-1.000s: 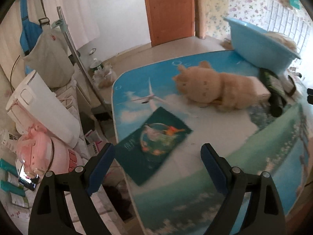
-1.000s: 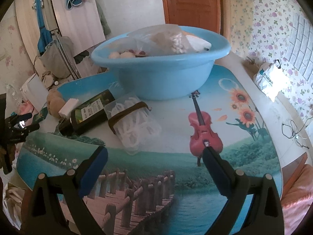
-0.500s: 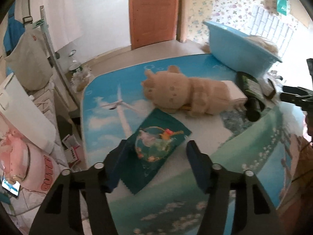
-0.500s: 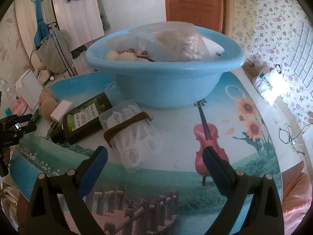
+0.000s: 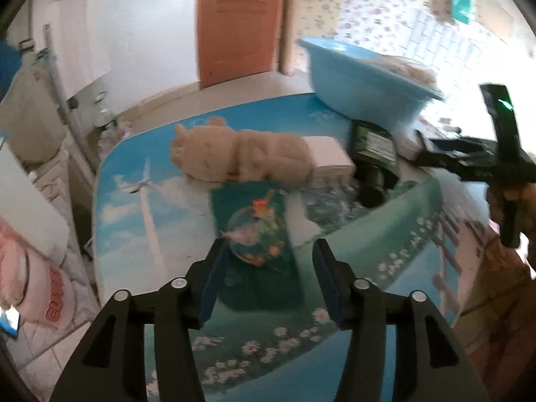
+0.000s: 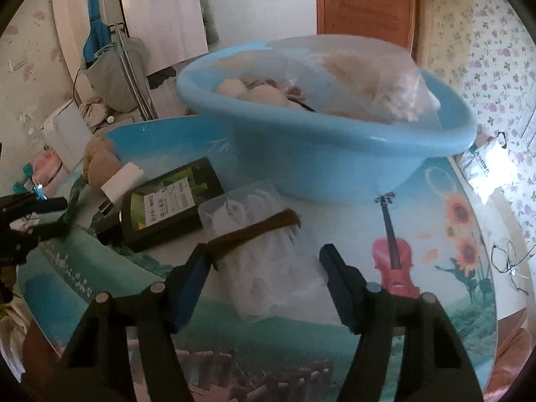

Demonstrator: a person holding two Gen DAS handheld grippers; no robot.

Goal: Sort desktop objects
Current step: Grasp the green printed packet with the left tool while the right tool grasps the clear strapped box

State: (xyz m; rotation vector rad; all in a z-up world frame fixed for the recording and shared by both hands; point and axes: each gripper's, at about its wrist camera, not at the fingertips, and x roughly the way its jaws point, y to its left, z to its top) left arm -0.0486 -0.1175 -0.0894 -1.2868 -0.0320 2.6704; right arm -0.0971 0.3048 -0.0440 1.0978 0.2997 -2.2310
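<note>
My left gripper (image 5: 268,268) is open, its jaws on either side of a dark green booklet (image 5: 258,231) lying flat near the table's left edge. Behind it lie a tan plush toy (image 5: 241,154), a white box (image 5: 330,157) and a dark bottle (image 5: 375,154). My right gripper (image 6: 264,274) is open, its jaws on either side of a clear bag of white cord with a brown band (image 6: 264,244). The bottle (image 6: 167,204) lies left of the bag. A light blue basin (image 6: 321,154) holding bagged items stands behind the bag.
The round table (image 6: 435,261) has a printed landscape top; its edges are close on the left and right. A white appliance (image 5: 26,197) and pink items (image 5: 30,284) stand beyond the left edge. My right gripper's body (image 5: 485,160) shows in the left wrist view.
My left gripper has swung right and closed in over the green booklet, its jaws narrower. My right gripper has moved forward and left to the cord bag, its jaws narrower too.
</note>
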